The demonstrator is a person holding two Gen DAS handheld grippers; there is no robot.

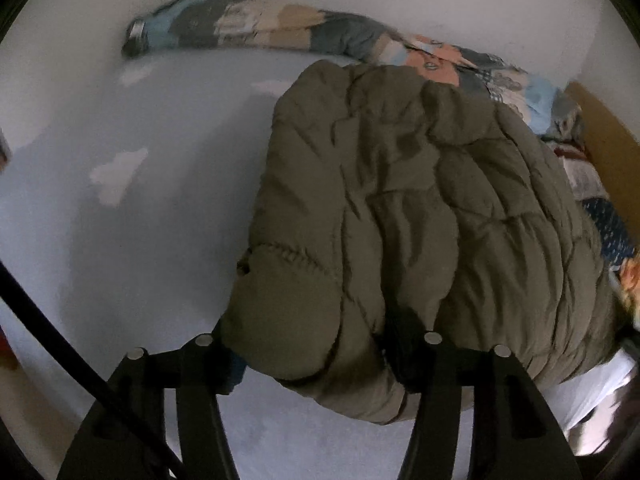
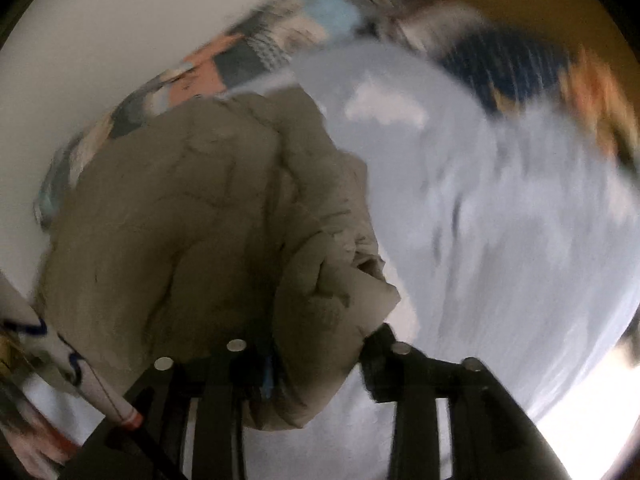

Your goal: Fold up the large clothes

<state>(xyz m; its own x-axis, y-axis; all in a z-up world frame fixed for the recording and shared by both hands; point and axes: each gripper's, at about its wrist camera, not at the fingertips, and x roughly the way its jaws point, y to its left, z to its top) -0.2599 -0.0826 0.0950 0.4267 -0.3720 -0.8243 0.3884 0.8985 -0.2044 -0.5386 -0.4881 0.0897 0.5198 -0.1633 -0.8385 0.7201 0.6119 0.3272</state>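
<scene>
Olive puffer jacket [image 1: 420, 220] bunched between left tongs [image 1: 320, 360] and right tongs [image 2: 316, 364]; both clamp it.

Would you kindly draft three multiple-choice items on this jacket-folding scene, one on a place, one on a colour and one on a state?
1. Where does the puffer jacket lie?
A. On the light blue sheet
B. On a wooden chair
C. In a basket

2. What colour is the jacket?
A. Bright red
B. Olive green
C. White

3. How does the left gripper stand?
A. Closed far from the jacket
B. Holding a hanger
C. Spread, with a jacket edge between its fingers

Answers:
1. A, since the light blue sheet with white cloud shapes spreads under and beside it.
2. B, as both wrist views show olive quilted fabric.
3. C, as the padded edge bulges between the two widely spaced fingers.
</scene>
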